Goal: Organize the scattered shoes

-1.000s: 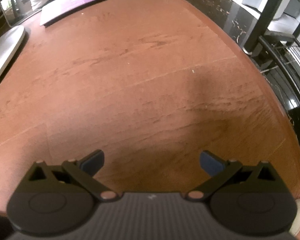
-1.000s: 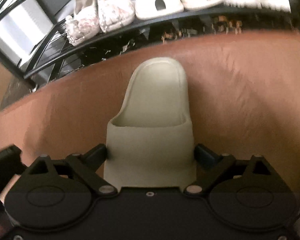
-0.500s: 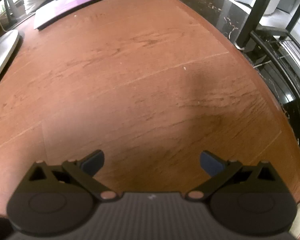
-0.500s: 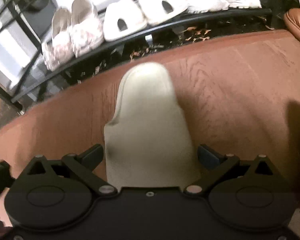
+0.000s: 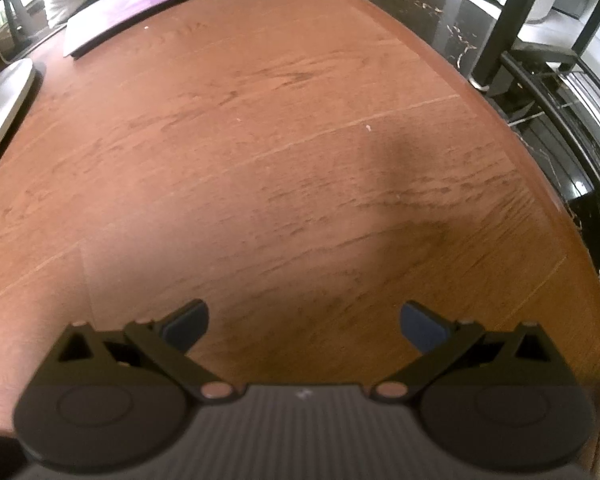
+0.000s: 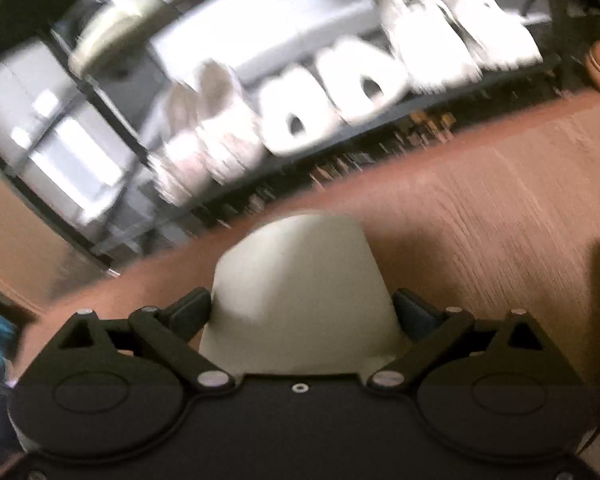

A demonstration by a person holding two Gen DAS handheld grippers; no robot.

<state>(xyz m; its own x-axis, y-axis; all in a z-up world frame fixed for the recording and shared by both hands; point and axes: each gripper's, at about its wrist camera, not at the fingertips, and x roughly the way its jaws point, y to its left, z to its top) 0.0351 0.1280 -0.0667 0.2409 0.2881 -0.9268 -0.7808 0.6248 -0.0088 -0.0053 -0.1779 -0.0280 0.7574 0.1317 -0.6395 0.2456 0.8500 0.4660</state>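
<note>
Left claw (image 5: 303,322): fingers spread wide, nothing between them, poised over bare reddish-brown wood floor (image 5: 260,168). A purple-white flat board (image 5: 132,8) lies at the far left of that floor. A pale curved object (image 5: 4,104) sits at the left edge; its nature cannot be told. Dark marble-like flooring (image 5: 432,8) borders the wood on the right, with black metal frame legs (image 5: 512,20) standing on it.

Right claw (image 6: 302,310): pinching a cream slipper (image 6: 300,280) across its sides, both pads touching it. The slipper points away from the camera, its far end raised over the wood floor (image 6: 480,208); whether any part touches the floor cannot be told.

Beyond the slipper stands a black shoe rack (image 6: 112,112). A row of white shoes (image 6: 340,92) rests on its shelf, heavily blurred. A further pale item (image 6: 112,36) sits on an upper level, unclear.
</note>
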